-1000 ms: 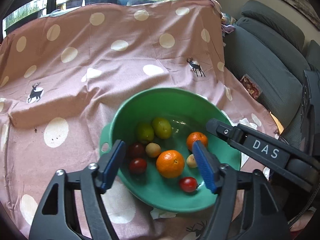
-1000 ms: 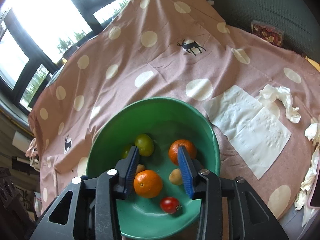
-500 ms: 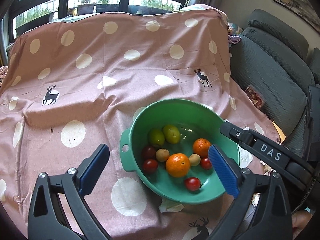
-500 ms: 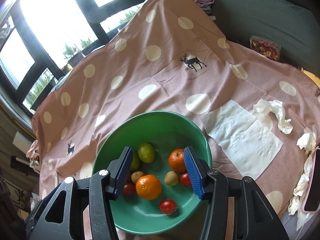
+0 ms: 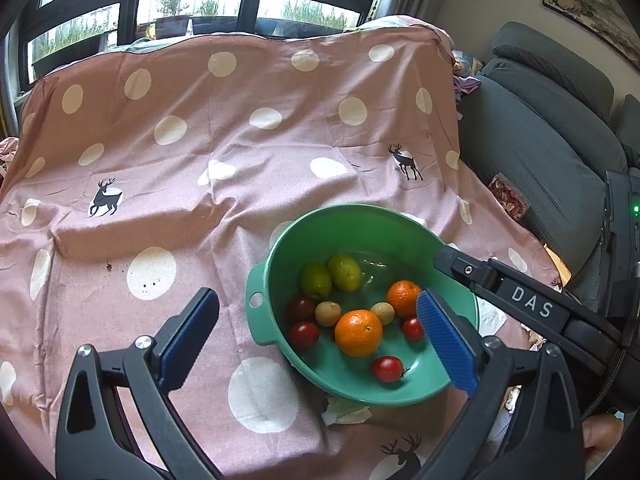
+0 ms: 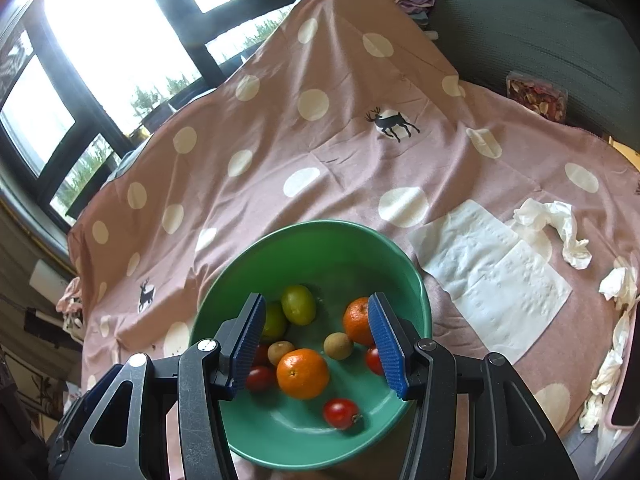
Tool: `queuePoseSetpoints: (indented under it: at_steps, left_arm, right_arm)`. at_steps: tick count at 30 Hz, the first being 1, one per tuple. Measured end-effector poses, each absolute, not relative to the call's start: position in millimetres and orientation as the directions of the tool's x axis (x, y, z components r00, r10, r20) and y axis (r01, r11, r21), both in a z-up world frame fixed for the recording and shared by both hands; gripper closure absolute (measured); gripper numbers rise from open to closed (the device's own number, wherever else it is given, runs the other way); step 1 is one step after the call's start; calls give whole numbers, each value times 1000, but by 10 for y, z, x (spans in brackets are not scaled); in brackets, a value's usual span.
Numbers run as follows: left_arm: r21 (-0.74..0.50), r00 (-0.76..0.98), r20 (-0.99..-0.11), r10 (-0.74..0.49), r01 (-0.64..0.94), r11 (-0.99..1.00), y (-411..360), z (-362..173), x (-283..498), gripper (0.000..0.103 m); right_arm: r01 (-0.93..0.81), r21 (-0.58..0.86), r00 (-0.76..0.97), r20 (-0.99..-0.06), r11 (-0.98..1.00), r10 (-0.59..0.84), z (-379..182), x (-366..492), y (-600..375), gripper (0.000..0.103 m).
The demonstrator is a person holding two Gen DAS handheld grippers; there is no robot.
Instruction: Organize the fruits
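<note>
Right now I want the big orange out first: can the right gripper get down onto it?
Probably yes. The right gripper hovers open above the bowl, the big orange sits uncovered between its fingers, though a longan touches it.

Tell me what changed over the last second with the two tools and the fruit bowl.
The left tool opened wide and pulled back and to the left of the green bowl. The right tool also drew back and widened a little, still open over the fruit. Neither took hold of anything. A small red fruit by the far orange is now in view. The bowl stayed put.
</note>
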State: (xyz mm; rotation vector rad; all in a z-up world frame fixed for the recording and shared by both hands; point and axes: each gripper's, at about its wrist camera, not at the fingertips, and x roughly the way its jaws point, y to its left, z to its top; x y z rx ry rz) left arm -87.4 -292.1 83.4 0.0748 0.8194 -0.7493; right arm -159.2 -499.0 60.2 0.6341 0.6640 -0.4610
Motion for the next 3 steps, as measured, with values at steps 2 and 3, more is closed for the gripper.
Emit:
queuePoseSetpoints:
  at_steps: [2,3]
  left_arm:
    - [-213,447,-687,-573,630,747,-2914,837,-874,3]
    - [-215,447,-687,-573,628,748,-2908,837,-872,3]
  right_arm:
    - [573,389,702,-687,721,-187,596,-1584,-4987,49]
    - [571,390,703,-687,722,-184,594,-1580,-4987,49]
